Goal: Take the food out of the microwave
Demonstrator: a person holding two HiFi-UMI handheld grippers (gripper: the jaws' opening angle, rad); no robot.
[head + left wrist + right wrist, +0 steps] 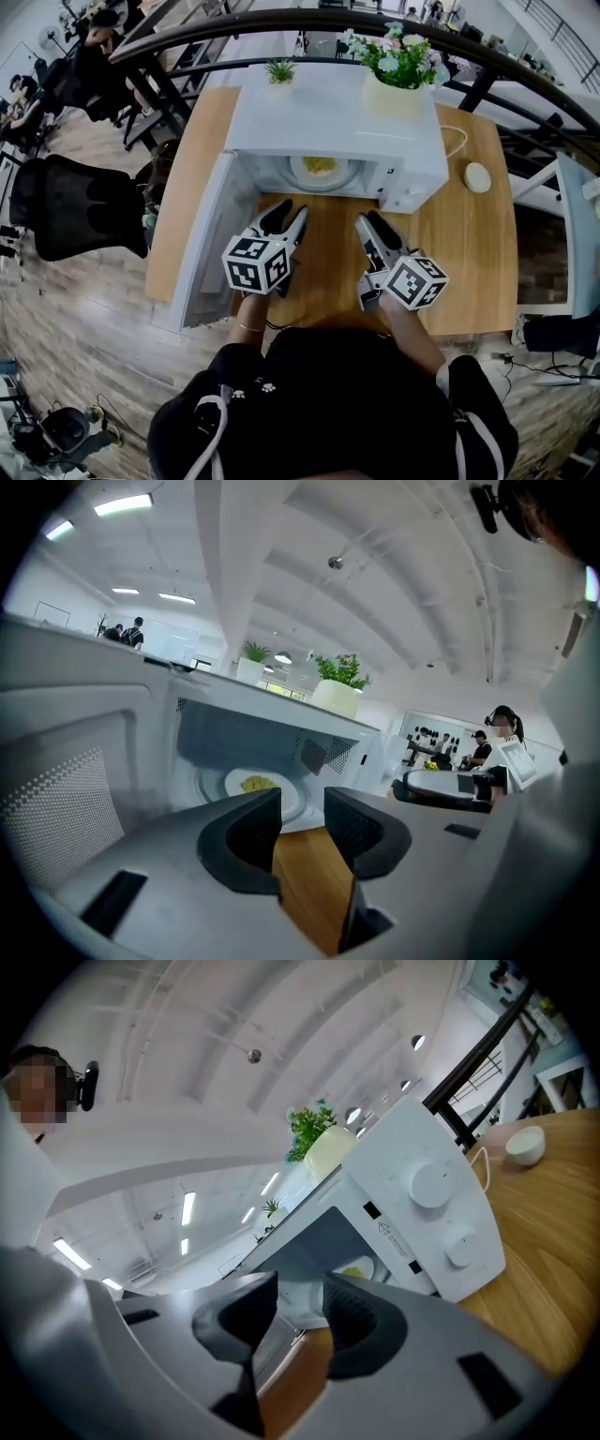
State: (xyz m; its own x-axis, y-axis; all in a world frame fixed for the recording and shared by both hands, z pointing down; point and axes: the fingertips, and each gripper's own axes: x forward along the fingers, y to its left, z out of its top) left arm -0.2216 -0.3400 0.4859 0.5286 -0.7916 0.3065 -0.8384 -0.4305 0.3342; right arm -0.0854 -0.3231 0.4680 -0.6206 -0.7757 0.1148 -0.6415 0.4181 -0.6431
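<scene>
A white microwave [328, 112] stands on the wooden table [469, 281], its door [202, 253] swung wide to the left. Inside rests a white plate [320, 172] with yellow food [320, 165]; the same food [255, 783] shows in the left gripper view, and a sliver of the food [354, 1270] in the right gripper view. My left gripper [286, 214] [302, 822] hovers over the table just before the opening, open and with nothing between its jaws. My right gripper [367, 223] [300, 1312] is beside it, in front of the control panel [436, 1213], also open and holding nothing.
A pot of flowers [398, 84] and a small green plant [279, 72] sit on top of the microwave. A small white round object [477, 177] lies on the table to the right. A black chair [80, 206] stands left of the table, and a dark railing [281, 23] runs behind.
</scene>
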